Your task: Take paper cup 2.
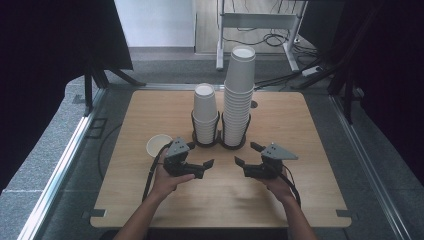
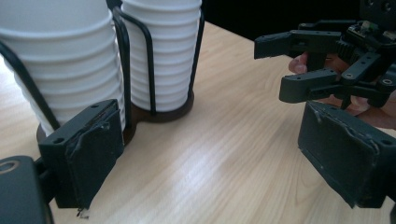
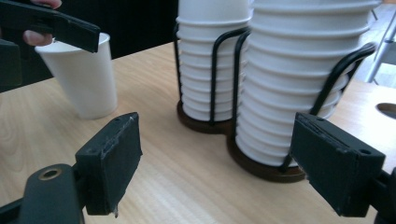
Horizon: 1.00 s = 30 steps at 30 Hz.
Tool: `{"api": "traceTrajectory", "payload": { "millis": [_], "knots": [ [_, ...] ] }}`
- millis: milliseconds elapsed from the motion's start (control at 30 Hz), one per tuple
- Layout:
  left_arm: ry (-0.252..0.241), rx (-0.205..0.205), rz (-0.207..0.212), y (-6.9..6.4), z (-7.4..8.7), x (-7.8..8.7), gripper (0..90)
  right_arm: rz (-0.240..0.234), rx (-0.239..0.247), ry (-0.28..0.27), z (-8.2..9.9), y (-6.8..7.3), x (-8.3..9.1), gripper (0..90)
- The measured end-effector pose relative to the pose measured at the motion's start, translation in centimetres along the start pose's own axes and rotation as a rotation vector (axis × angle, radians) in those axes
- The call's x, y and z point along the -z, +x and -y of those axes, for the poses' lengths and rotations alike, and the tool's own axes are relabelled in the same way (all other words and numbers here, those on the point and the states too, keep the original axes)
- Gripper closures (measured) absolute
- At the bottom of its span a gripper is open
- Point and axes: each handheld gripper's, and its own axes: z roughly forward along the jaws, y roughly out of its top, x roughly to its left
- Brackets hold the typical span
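A: Where are the tools rn?

B: Both low over the bench (image 1: 280, 200), near the person's edge. Left tool (image 1: 207, 166) sits in front of the loose paper cup (image 1: 158, 145), jaws pointing right, toward the other one. Jaws apart, nothing between the pads, just bare wood showing in the left gripper view.

A: And the right tool?

B: Right tool (image 1: 242, 161) faces it, pointing left. Jaws wide, also holding nothing. Tips of the two tools are near each other but not touching.

A: Cups?

B: Two stacks in a black wire holder (image 1: 220, 142) mid-bench, just beyond the tools. Short stack (image 1: 205, 112) on the left, tall stack (image 1: 239, 95) on the right, both upright, side by side. The single cup stands upright, mouth up, apart from the holder, to its left and a bit nearer the person. In the right gripper view it's beside the left tool's jaw; can't tell if they touch.

A: Hands?

B: One hand wrapped round each tool body, forearms coming in from the near edge.
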Motion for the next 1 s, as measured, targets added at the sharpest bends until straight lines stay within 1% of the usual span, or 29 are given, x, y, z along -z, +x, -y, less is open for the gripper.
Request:
{"api": "traceTrajectory", "payload": {
  "millis": [67, 200, 267, 333, 433, 567, 667, 733, 767, 867, 1000],
  "knots": [
    [-0.003, 0.001, 0.001, 0.0, -0.4, -0.2, 7.1, 0.005, 0.001, 0.005, -0.5, -0.4, 0.1, 16.8],
    [0.003, -0.017, 0.006, -0.1, -1.5, -0.7, 7.1, 0.021, -0.005, 0.000, -1.7, -1.4, 0.2, 16.2],
    [0.011, -0.022, 0.012, -0.1, -2.1, -1.0, 7.1, 0.026, -0.016, -0.006, -2.5, -1.9, 0.3, 15.4],
    [0.012, -0.027, 0.009, 0.0, -2.7, -1.2, 7.1, 0.032, -0.010, -0.014, -3.4, -2.4, 0.3, 14.5],
    [0.004, -0.024, 0.016, 0.2, -3.4, -1.4, 7.1, 0.032, -0.012, -0.019, -4.8, -3.0, 0.3, 13.8],
    [-0.006, -0.002, 0.026, 0.7, -4.4, -1.6, 7.1, 0.033, -0.007, -0.028, -6.5, -3.8, 0.2, 13.4],
    [-0.018, 0.017, 0.025, 1.2, -5.2, -1.6, 7.5, 0.035, -0.012, -0.025, -7.7, -4.4, -0.2, 12.8],
    [-0.026, 0.022, 0.024, 1.5, -5.8, -1.6, 7.5, 0.035, -0.012, -0.027, -8.4, -4.7, -0.5, 11.4],
    [-0.025, 0.020, 0.023, 1.7, -6.1, -1.6, 7.7, 0.035, -0.015, -0.031, -8.7, -4.8, -0.6, 10.9],
    [-0.032, 0.019, 0.020, 1.9, -6.8, -1.6, 7.7, 0.036, -0.005, -0.031, -9.6, -5.0, -1.3, 9.2],
    [-0.033, 0.011, 0.022, 2.0, -7.8, -1.6, 7.8, 0.028, -0.011, -0.023, -10.4, -5.1, -2.0, 7.0]
  ]
}}
